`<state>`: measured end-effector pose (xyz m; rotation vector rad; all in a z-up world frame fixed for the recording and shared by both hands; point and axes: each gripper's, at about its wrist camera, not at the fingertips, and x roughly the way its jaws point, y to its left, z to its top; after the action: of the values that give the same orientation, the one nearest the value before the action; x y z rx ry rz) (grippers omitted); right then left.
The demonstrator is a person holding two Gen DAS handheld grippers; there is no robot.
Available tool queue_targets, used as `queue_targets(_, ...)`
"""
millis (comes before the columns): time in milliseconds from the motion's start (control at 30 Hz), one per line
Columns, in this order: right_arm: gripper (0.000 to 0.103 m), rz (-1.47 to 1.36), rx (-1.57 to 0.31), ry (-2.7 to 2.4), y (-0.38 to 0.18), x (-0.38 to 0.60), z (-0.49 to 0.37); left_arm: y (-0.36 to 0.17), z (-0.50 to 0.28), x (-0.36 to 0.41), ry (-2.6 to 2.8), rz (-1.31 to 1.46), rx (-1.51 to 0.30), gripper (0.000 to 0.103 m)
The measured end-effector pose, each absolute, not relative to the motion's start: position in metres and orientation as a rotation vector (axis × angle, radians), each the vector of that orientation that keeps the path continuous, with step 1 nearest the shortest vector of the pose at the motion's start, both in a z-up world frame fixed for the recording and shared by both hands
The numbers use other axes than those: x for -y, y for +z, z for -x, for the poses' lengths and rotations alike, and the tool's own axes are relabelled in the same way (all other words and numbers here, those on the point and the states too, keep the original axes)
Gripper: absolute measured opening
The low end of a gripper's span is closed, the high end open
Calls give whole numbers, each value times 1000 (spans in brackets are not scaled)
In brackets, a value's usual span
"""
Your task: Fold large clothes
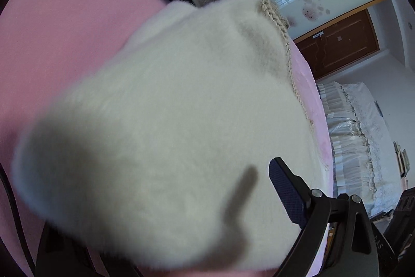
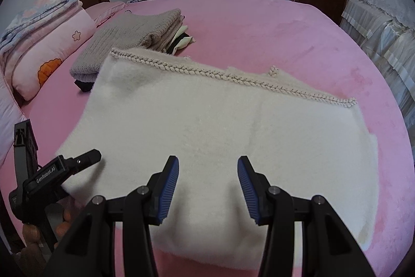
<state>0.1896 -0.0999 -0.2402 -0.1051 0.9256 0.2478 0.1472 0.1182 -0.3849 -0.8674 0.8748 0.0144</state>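
Pink bed [image 2: 259, 25], fluffy white garment [image 2: 207, 121] folded flat, braided edge, right gripper [image 2: 208, 168] fingers spread, left gripper [image 2: 85, 160] pinching its corner.

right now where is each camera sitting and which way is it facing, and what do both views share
Left wrist: on the left gripper, angled down at the white fluffy garment close up, wardrobe beyond; one blue-padded finger shows.
Right wrist: on the right gripper, looking down and across the pink bed; its two fingers stand apart over the garment, with the left gripper and a hand at lower left.
Shared: the garment with its braided trim, the folded grey knit, the pink bed.
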Motion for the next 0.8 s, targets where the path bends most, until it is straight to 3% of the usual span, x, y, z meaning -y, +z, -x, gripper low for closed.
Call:
queue_targets(67,47,111,-920,249,-245,100,-192,-381,-149,-118,34,865,-853,91)
queue_targets(200,47,80,-918,237,-251,102,-196,-377,-152,-121,103,860,-850,46)
queue_targets(233,43,76,-915,237,-252,102,-196,-377,-150,-122,104,876,-840,37)
queue_targets(300,33,80,-914,240,-255,102,-198,-372,-151,-123,94,864,-835,29)
queue_targets(433,13,96,-894,227,-259,101,-206,-341,-152,-111,89,757,-804,24)
queue_targets(567,3,105,-884,217,-269,98,-217,-311,-148,-98,72,710,-754,23)
queue_targets(800,2,33,-917,254,-302,102,-223,-263,-140,-73,16,579,-675,18)
